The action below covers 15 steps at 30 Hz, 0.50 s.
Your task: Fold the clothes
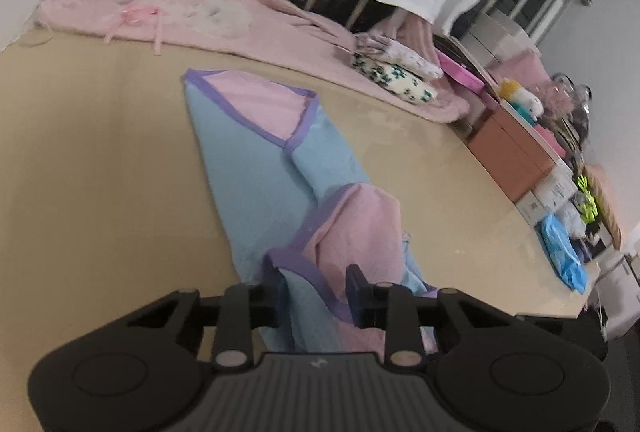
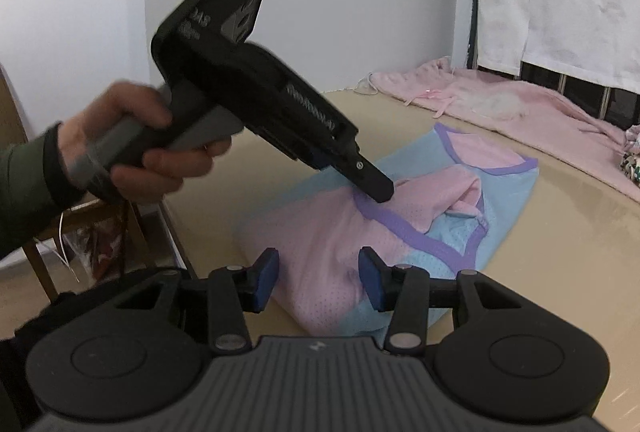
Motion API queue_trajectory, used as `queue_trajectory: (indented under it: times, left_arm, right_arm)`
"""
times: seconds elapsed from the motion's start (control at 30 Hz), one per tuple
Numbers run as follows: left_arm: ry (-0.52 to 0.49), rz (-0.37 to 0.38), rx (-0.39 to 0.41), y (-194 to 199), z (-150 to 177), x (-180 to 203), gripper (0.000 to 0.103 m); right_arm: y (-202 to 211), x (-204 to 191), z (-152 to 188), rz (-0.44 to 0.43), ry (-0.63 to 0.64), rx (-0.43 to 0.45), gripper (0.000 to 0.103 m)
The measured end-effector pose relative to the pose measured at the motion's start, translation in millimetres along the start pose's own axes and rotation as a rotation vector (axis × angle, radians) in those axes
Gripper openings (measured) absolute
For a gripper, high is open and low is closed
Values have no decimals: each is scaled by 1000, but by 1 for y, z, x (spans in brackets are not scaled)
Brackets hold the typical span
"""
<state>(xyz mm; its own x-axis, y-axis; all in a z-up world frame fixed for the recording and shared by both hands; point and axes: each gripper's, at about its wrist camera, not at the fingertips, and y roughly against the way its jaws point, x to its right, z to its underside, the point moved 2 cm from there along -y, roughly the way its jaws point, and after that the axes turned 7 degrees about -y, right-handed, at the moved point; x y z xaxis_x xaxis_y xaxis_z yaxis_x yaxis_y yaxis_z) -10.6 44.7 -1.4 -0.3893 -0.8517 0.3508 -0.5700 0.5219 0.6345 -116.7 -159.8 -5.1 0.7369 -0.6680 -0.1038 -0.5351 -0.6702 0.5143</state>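
— Tan table [image 1: 100, 151] carries the vest [image 1: 256, 159], with its length running away from both tongs?
— Yes. Left gripper [image 1: 316, 278] straddles the purple hem, and I cannot tell if it is pinching. Right gripper [image 2: 318, 280], jaws apart, hovers at the near pink end.

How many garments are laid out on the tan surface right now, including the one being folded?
2. The blue and pink mesh top with purple trim lies mid-surface under both grippers; a fluffy pink garment with a ribbon bow lies along the far edge. Small folded floral pieces beside it may be more.
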Motion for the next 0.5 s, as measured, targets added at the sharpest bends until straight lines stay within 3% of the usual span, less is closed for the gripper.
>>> queue_trajectory:
  times: [0.2, 0.33, 0.37, 0.43, 0.47, 0.5]
  left_arm:
    - [7, 24, -16, -5, -2, -5, 16]
    - [26, 36, -25, -4, -2, -12, 15]
    - [26, 39, -24, -4, -2, -12, 15]
    - [15, 40, -18, -4, 0, -12, 15]
    - [1, 38, -12, -3, 1, -11, 15]
    - [-12, 38, -6, -3, 2, -11, 15]
  right_arm:
    - [14, -15, -17, -39, -34, 96, 45]
    - [-15, -55, -18, -39, 161, 60, 42]
    - [-23, -61, -16, -15, 207, 35, 36]
    - [-39, -61, -9, 14, 232, -33, 10]
    - [-37, -58, -8, 2, 209, -39, 3]
    - [-35, -55, -7, -13, 184, -41, 3]
